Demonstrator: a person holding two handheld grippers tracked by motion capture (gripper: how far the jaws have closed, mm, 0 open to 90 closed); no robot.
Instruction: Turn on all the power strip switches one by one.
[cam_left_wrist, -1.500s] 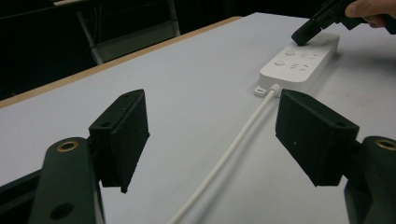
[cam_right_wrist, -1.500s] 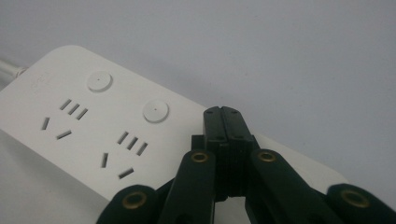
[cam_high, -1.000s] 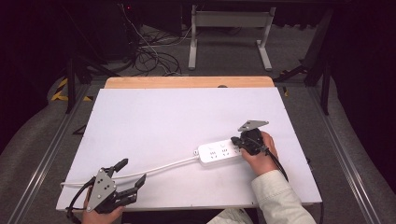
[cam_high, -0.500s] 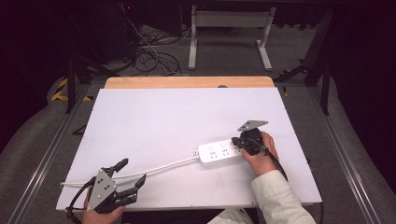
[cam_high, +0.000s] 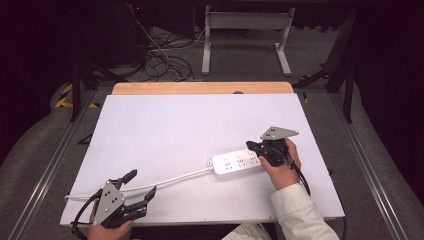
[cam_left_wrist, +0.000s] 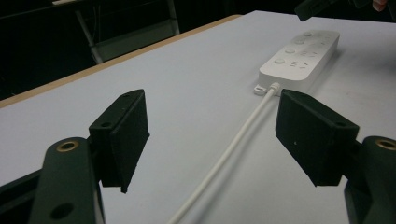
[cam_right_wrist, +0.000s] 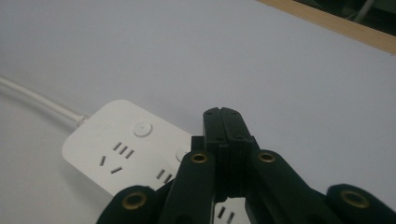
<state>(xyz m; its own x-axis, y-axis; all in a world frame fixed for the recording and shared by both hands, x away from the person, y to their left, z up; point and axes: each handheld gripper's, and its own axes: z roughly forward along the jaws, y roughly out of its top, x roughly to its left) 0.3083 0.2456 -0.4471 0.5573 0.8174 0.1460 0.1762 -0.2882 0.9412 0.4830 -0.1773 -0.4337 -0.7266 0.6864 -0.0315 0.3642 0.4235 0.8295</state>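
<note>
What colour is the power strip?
White power strip, with a white cord; clearest in the right gripper view.

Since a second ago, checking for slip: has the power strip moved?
No. The power strip lies at the same spot relative to the table's wooden edge.

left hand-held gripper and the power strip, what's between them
In the high view, the white cord runs over bare table from the left hand-held gripper to the power strip.
</note>
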